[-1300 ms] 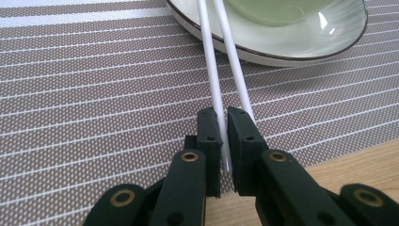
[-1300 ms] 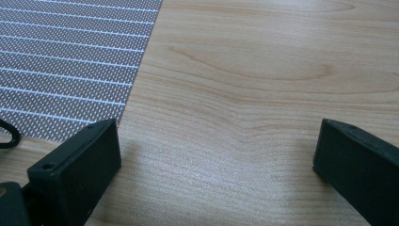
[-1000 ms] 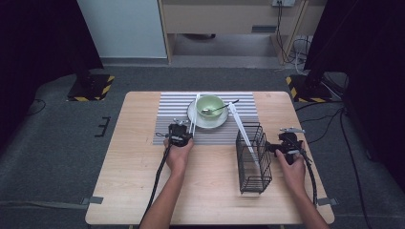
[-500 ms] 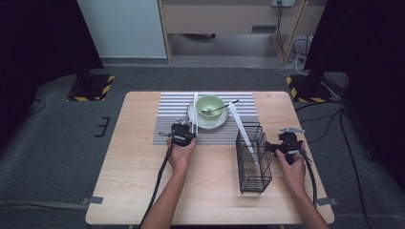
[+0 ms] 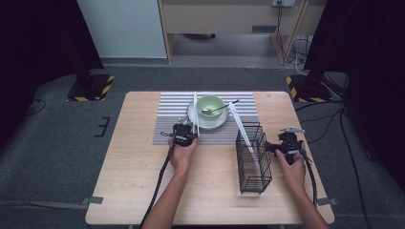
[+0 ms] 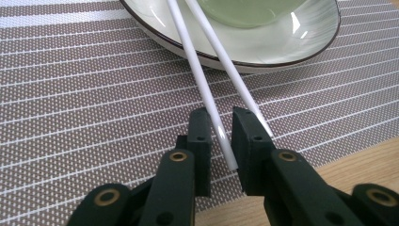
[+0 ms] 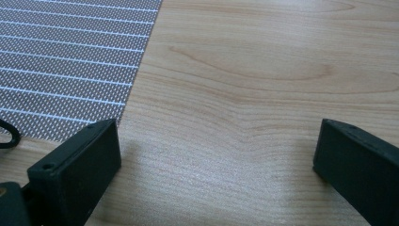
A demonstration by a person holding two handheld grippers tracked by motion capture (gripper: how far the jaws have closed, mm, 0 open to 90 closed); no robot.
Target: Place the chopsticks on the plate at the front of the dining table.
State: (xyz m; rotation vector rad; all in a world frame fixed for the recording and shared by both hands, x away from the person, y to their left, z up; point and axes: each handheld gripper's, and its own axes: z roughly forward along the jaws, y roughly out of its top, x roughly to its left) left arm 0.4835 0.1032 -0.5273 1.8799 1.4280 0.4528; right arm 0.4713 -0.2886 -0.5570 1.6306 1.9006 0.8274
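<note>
Two white chopsticks [image 6: 197,61] lie side by side, their far ends resting on the rim of a pale plate [image 6: 301,47] and their near ends on the striped placemat [image 6: 70,94]. My left gripper [image 6: 222,117] has its jaws drawn in to a narrow gap around the near end of the left chopstick; the other stick passes just over the right jaw. From the high view this gripper [image 5: 185,130] sits at the plate's left front, by the chopsticks [image 5: 195,112]. My right gripper [image 7: 216,136] stands wide open over bare wood, right of the basket [image 5: 285,142].
A green bowl [image 5: 210,105] with a spoon [image 5: 224,108] sits on the plate. A black wire basket [image 5: 252,160] stands at the right front, and another white pair of chopsticks [image 5: 240,125] leans out of it toward the bowl. The placemat corner [image 7: 56,61] lies left of the right gripper.
My left gripper has edged slightly right, toward the chopsticks' near ends. The right gripper and the basket have stayed put.
</note>
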